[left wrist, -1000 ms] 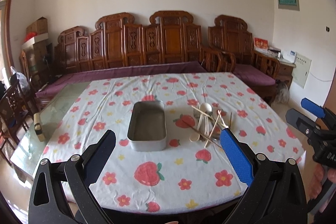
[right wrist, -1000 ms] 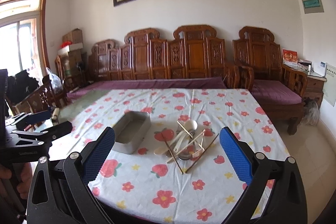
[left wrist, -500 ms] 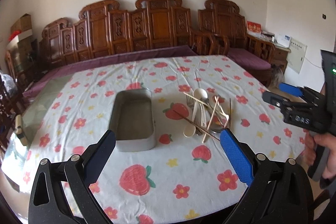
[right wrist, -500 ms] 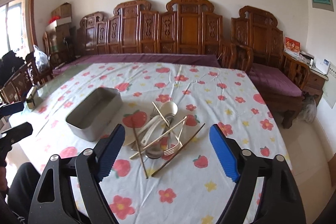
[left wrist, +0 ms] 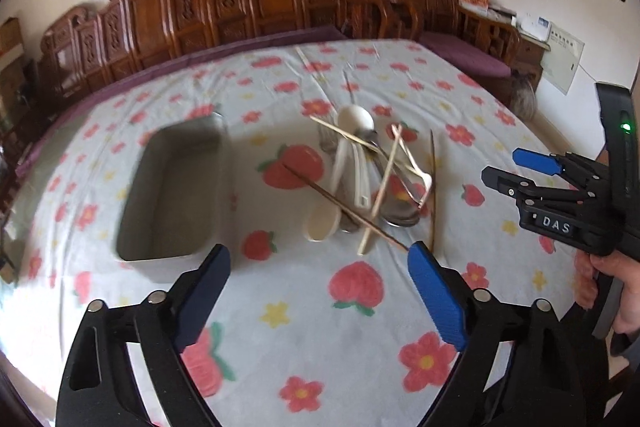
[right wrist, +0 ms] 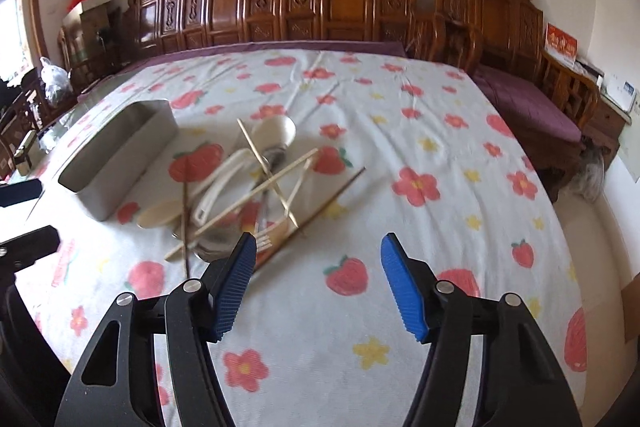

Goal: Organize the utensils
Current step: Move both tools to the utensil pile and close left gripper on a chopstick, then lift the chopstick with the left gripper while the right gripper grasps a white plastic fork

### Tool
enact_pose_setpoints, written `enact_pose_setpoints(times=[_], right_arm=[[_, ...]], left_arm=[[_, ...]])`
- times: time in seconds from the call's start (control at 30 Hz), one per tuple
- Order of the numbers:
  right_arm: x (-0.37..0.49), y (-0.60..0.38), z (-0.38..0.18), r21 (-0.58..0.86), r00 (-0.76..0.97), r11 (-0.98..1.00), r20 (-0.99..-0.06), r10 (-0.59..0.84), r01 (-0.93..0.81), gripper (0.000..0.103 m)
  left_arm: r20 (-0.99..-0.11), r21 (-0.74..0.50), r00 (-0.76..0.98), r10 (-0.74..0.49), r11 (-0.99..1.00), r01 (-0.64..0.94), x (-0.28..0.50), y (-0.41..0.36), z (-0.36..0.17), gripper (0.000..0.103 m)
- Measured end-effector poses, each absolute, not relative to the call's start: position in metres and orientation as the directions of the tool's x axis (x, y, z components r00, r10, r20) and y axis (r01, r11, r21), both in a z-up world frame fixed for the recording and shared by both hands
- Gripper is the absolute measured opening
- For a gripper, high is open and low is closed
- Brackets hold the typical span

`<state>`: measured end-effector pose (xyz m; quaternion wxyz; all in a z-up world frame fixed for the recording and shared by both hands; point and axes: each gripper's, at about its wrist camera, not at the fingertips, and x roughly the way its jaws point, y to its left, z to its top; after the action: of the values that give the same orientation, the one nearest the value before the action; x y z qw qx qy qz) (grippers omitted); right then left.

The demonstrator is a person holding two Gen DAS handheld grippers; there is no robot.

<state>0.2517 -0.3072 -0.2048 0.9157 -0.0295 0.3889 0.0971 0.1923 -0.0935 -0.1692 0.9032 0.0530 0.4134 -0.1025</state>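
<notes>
Bamboo, steel and pale plastic lie tangled in one heap of utensils (left wrist: pixel 368 179) on the strawberry-print tablecloth (left wrist: pixel 304 311), just to the right of the empty grey tray (left wrist: pixel 176 187) in the left wrist view. The chopsticks (left wrist: pixel 386 191) look light, stiff and thin; they cross over the white spoons (left wrist: pixel 352 151), so lifting one by its free near end should disturb the pile least. A spoon is probably smooth and a little slippery (best pinched across the handle, not the bowl). The left gripper (left wrist: pixel 318 297) hangs above bare cloth short of the heap, its jaws wide but closing, with nothing between them. Only this view shows the right gripper (left wrist: pixel 516 169) from the side, with a hand (left wrist: pixel 616 291) on its handle, and the tray's open inside.

From the right wrist view the heap (right wrist: pixel 248 195) sits closer and lower in frame, and a metal fork (right wrist: pixel 262 241) shows at its near edge, partly behind the left blue pad; the dark chopstick (right wrist: pixel 320 211) runs clear of the pile at its far end, an easy place to take hold. The right gripper (right wrist: pixel 318 285) has its jaws at a middling gap and closing, empty, over the cloth beside the heap. The tray (right wrist: pixel 120 155) shows mainly its outer wall here.
</notes>
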Motion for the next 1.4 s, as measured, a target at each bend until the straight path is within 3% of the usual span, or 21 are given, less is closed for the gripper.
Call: enact_pose_setpoints(times=[0.27,0.5,0.67,0.87,1.0,1.4], right_arm=[[0.258,-0.323,-0.212,0.059,0.664,0.983,-0.73,0.161,-0.174,0.066],[0.26,-0.328,-0.215,0.066,0.656,0.985,-0.738,0.156,-0.16,0.066],[0.259,-0.325,-0.214,0.066,0.655,0.983,-0.738,0.163,-0.171,0.066],[0.256,-0.32,-0.211,0.062,0.657,0.981,-0.735,0.168,-0.181,0.066],[0.256,-0.319,-0.211,0.057,0.654,0.982,-0.738,0.164,-0.182,0.066],[0.253,-0.31,-0.216,0.06,0.638,0.977,-0.748,0.18,-0.205,0.066]], left_arm=[[-0.845,-0.1,0.498,-0.196,0.972,0.214,0.238,-0.12,-0.207,0.069],[-0.895,-0.166,0.395,-0.208,0.976,0.138,0.271,-0.13,-0.235,0.042],[-0.907,-0.152,0.38,-0.184,0.982,0.112,0.283,-0.137,-0.245,0.04],[-0.908,-0.159,0.377,-0.183,0.983,0.095,0.284,-0.135,-0.245,0.029],[-0.912,-0.167,0.363,-0.19,0.982,0.094,0.281,-0.132,-0.243,0.009],[-0.902,-0.211,0.365,-0.229,0.973,0.089,0.257,-0.109,-0.238,0.005]])
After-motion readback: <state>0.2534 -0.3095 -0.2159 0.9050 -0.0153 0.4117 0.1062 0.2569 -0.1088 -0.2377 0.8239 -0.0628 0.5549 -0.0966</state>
